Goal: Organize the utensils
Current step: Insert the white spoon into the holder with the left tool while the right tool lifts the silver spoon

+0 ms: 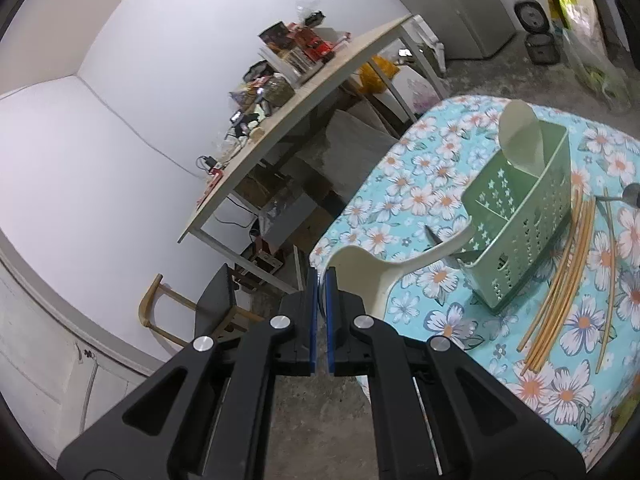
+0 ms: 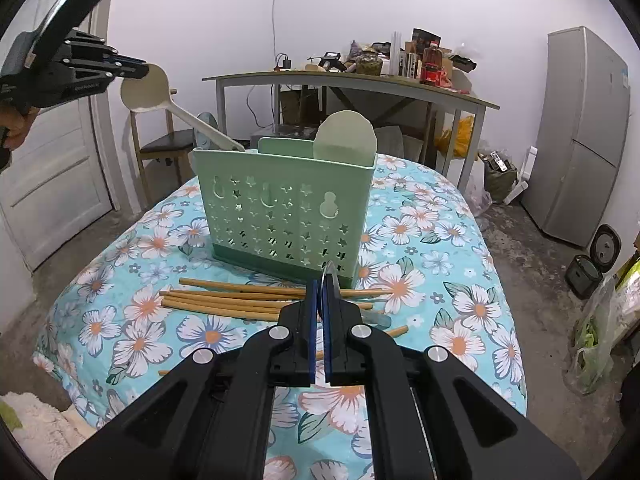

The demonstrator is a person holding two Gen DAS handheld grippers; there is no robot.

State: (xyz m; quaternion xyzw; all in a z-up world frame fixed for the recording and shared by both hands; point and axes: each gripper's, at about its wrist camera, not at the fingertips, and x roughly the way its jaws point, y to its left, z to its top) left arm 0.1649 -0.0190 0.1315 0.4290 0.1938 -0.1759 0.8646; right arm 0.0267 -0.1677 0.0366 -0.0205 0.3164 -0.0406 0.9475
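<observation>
On bench (image 2: pixel 460 240): one caddy (image 2: pixel 288 216), one paddle (image 2: pixel 346 136) inside, roughly six chopsticks (image 2: pixel 224 300) loose beside it. Left tool (image 2: pixel 134 68) pinches one ladle (image 2: pixel 160 96) by its bowl; right tool (image 2: pixel 322 292) clamps a thin metal utensil.

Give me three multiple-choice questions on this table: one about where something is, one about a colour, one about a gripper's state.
1. Where do the chopsticks lie?
A. Inside the holder
B. On the tablecloth beside the holder
C. On the floor

2. What colour is the utensil holder?
A. Green
B. Red
C. Black

3. What is the left gripper doing?
A. Open and empty
B. Shut on the cream spoon's bowl
C. Lying on the table

Answers:
1 B: the chopsticks lie loose on the tablecloth.
2 A: the utensil holder is pale green.
3 B: the left gripper pinches the cream spoon, whose handle reaches into the holder.
</observation>
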